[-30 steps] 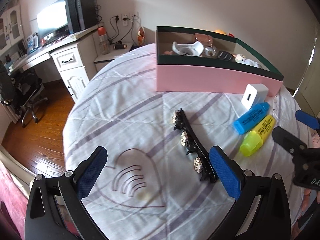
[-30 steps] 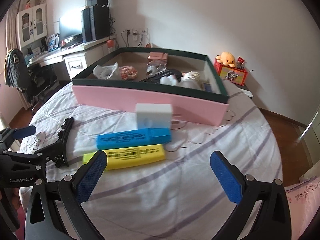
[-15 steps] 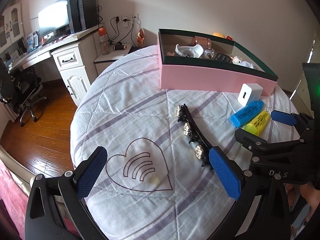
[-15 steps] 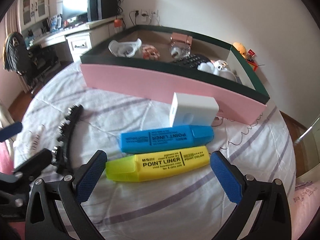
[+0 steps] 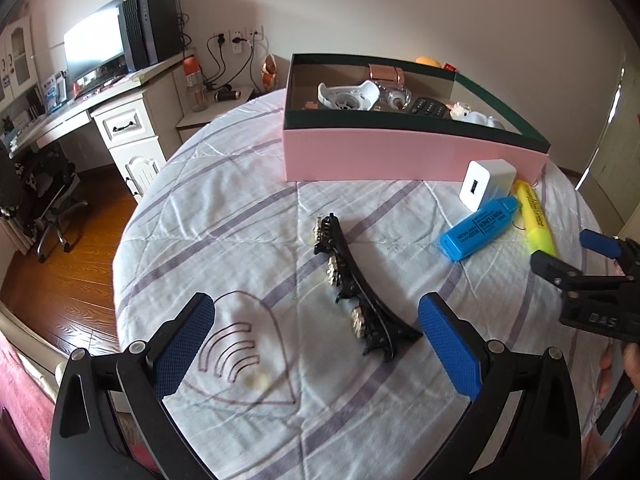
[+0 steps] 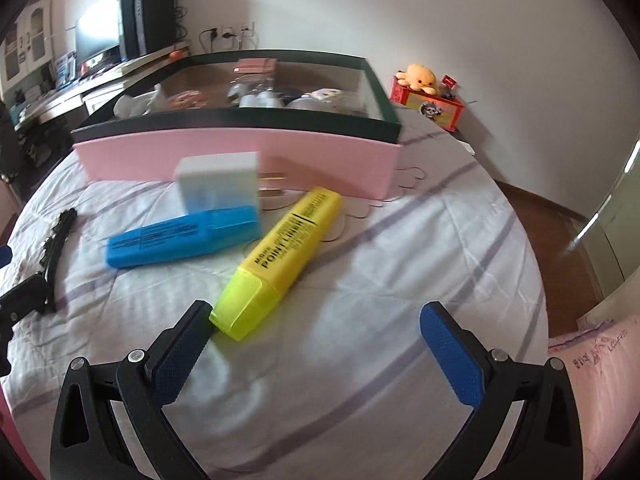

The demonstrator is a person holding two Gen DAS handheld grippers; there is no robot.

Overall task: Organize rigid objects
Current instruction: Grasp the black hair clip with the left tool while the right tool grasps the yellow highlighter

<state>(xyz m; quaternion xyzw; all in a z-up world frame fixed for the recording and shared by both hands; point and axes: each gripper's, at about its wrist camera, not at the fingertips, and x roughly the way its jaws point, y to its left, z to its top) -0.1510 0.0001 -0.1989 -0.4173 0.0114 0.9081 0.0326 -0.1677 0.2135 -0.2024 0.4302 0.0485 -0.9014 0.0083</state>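
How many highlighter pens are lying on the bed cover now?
2. The blue highlighter lies just in front of the white charger. The yellow highlighter lies to its right, angled toward the pink box. More may be hidden inside the box.

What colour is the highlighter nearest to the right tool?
Yellow, with black lettering; the right wrist view shows it best.

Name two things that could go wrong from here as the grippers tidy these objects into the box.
The right gripper is open, its left finger against the yellow highlighter's cap; closing may push it aside. The highlighter's far end lies near the white charger and blue highlighter; dragging could disturb them.
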